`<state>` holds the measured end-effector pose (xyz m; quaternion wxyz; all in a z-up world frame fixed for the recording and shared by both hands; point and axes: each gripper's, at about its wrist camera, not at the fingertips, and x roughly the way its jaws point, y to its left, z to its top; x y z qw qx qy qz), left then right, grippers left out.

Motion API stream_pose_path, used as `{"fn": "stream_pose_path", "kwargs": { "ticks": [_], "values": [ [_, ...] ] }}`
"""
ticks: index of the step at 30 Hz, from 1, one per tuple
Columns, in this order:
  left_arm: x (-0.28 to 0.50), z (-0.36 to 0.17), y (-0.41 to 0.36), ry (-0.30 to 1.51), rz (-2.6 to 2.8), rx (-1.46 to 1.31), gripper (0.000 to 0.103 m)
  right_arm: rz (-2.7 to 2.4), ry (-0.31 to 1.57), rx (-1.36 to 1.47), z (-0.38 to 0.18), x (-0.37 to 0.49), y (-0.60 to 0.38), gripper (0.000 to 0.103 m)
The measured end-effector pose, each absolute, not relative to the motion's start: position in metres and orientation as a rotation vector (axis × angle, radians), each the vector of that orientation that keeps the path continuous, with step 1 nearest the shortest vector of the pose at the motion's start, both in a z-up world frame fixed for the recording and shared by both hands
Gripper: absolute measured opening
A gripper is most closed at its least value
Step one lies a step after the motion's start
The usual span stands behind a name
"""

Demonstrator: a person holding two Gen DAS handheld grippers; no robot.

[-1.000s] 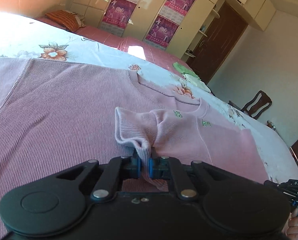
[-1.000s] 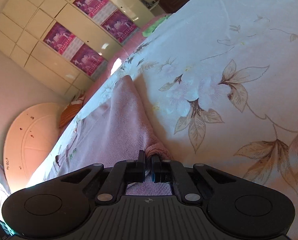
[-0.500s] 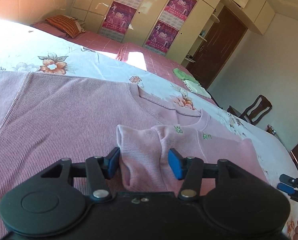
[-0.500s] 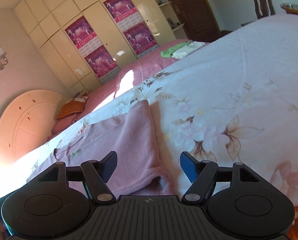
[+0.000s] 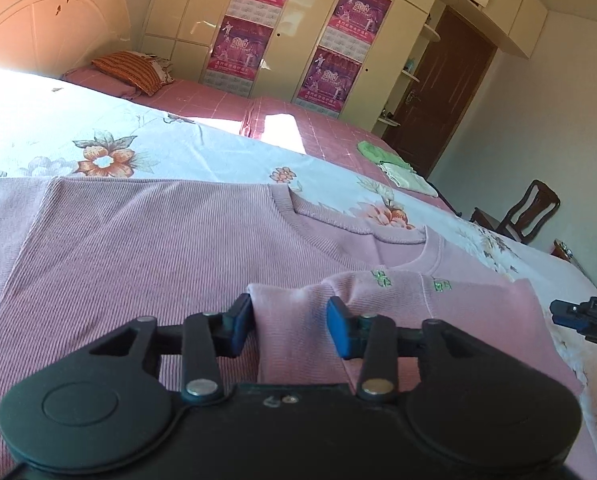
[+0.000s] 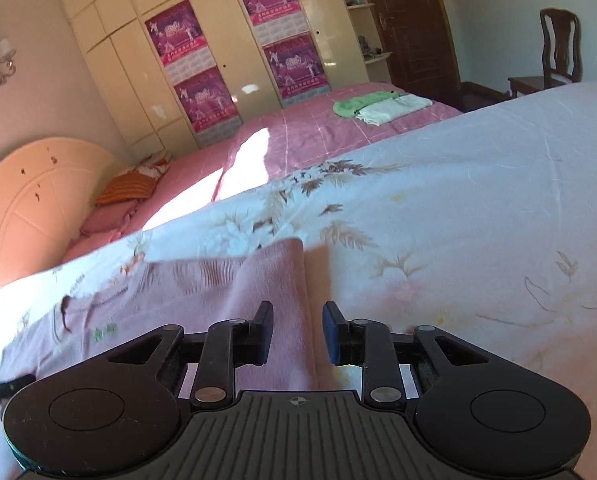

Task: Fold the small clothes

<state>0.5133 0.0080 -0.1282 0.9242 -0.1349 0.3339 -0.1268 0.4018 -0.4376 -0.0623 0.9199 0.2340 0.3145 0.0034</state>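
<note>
Pink ribbed knit, a sweater (image 5: 146,248), lay spread flat on the floral bedsheet (image 5: 58,136) in the left wrist view, one sleeve (image 5: 294,320) folded back across its chest. The left claw (image 5: 290,326) stood released, its jaws just closing, the sleeve cuff loose between the pads. In the right wrist view, the right claw (image 6: 298,328) was also released and closing, with the sweater's edge (image 6: 286,288) lying between its blue pads, unpinched.
</note>
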Motion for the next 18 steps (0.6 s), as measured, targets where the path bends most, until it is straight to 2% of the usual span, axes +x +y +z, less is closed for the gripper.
{"fn": "stream_pose_path", "kwargs": {
  "ticks": [4,6,7,9,10,11,13,16,18],
  "values": [
    [0.528,-0.131,0.01,0.699,-0.284,-0.312,0.038,0.04,0.652,0.559,-0.069,0.434,-0.449,0.027],
    [0.533,-0.134,0.012,0.705,-0.305,-0.341,0.031,0.089,0.685,0.596,-0.076,0.446,-0.451,0.027],
    [0.535,-0.136,0.012,0.71,-0.326,-0.354,0.007,0.108,0.706,0.593,-0.078,0.449,-0.449,0.027],
    [0.528,-0.132,0.012,0.65,-0.332,-0.353,0.007,0.105,0.705,0.52,-0.078,0.449,-0.441,0.027],
    [0.518,-0.126,0.013,0.582,-0.338,-0.352,0.007,0.093,0.687,0.478,-0.074,0.446,-0.438,0.006],
    [0.511,-0.121,0.014,0.53,-0.335,-0.351,0.007,0.084,0.645,0.456,-0.068,0.44,-0.436,0.003],
    [0.506,-0.12,0.012,0.52,-0.301,-0.305,0.007,0.065,0.584,0.417,-0.061,0.431,-0.435,0.003],
    [0.52,-0.138,0.01,0.629,-0.269,-0.289,0.008,0.035,0.687,0.354,-0.085,0.444,-0.428,0.003],
    [0.524,-0.136,0.009,0.634,-0.267,-0.265,0.008,0.037,0.674,0.36,-0.088,0.444,-0.43,0.003]
  ]
}}
